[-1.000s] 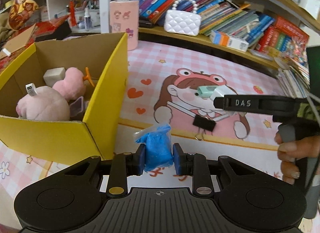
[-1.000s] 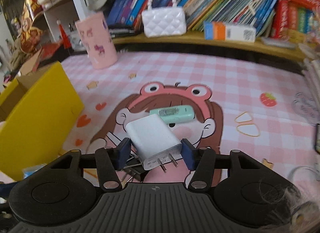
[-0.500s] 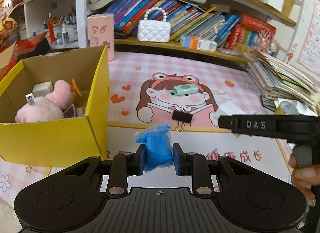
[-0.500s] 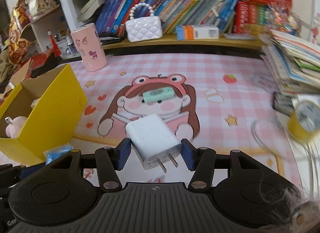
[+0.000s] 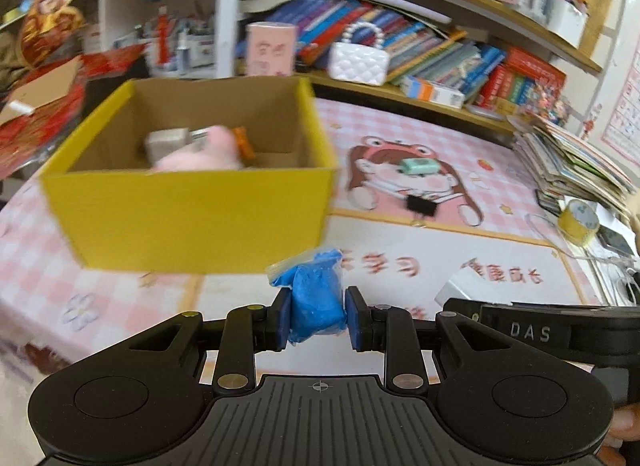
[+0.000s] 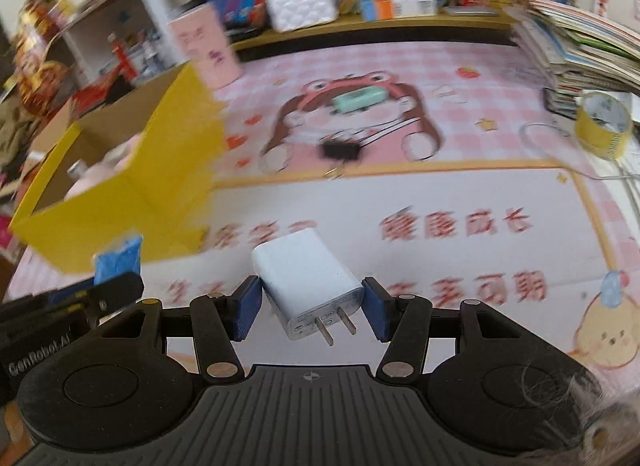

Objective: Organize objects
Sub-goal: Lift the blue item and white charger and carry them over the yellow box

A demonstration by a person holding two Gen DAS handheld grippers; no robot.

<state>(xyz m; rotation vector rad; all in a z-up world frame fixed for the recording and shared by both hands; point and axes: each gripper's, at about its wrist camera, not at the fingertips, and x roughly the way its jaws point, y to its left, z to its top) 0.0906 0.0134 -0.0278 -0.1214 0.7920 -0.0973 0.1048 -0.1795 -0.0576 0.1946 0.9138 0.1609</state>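
Note:
My left gripper is shut on a small blue bag and holds it in front of the yellow cardboard box. The box holds a pink plush and a grey block. My right gripper is shut on a white plug charger, prongs toward the camera, above the mat. The box is to its left. A mint green case and a black binder clip lie on the pink cartoon mat. The blue bag also shows in the right wrist view.
A pink cup and a white quilted purse stand at the back by the bookshelf. A stack of books and a yellow tape roll sit at the right edge. Red clutter lies left of the box.
Both grippers have pulled back toward the near edge and swung left toward the box. The box now sits straight ahead of my left gripper. Both still hold their objects.

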